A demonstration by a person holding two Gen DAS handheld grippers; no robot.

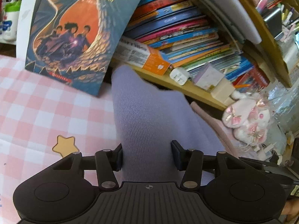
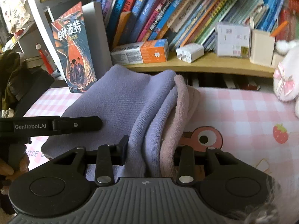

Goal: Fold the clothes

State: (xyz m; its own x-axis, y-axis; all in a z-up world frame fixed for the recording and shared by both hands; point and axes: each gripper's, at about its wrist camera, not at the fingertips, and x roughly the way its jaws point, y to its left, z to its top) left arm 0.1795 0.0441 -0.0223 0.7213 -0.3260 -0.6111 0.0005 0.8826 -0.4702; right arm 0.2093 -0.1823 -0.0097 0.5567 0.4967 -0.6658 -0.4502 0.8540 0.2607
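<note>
- left tongs (image 1: 146, 154) clamped on a fold of the lavender garment (image 1: 149, 112); cloth fills the whole gap between the pads, stretched forward and up toward the shelf
- right tongs (image 2: 149, 149) pinching a bunched edge of the same lavender garment (image 2: 119, 100) plus a pale pink layer (image 2: 179, 108) tucked against it; right-side pad buried in the pink cloth
- garment draped over the pink checked tabletop (image 2: 243, 108), far end lifted near the wooden shelf (image 2: 205, 65)
- left tool (image 2: 50, 125) poking in at the left edge of the right view, resting on the lavender cloth
- behind: dragon-cover book (image 1: 74, 37) leaning upright; row of books (image 2: 186, 15); white charger (image 2: 189, 52); plush toy (image 1: 248, 119) off to the right
</note>
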